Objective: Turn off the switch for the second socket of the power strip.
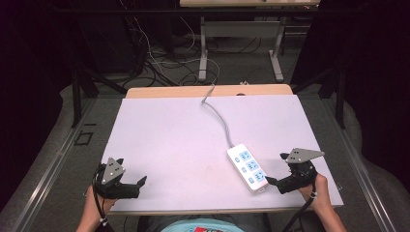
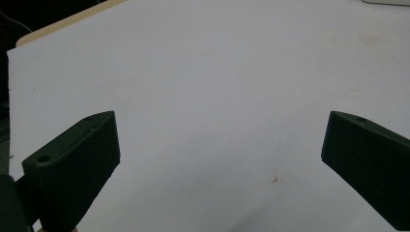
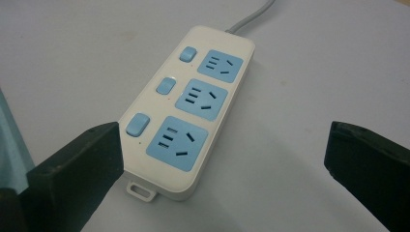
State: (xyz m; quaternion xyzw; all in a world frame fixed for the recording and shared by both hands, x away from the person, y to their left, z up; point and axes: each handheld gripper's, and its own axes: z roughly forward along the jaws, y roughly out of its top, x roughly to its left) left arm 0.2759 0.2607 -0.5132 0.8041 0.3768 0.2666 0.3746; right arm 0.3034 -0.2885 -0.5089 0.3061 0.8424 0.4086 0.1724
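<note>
Your right gripper [image 3: 222, 159], jaws wide, is lining up on the white-and-blue plastic power strip [image 3: 188, 111]; left gripper [image 2: 220, 159] idles open. Next, close in carefully.

White counter [image 1: 169, 140] with a wooden far edge [image 1: 183, 91], faintly stained near the middle [image 1: 208, 170]. Beyond it, grey floor strewn with a tangle of cables [image 1: 162, 63]. Farther back, a second table on grey metal legs [image 1: 203, 53]. Dark metal frame posts [image 1: 76, 96] at both sides.
</note>
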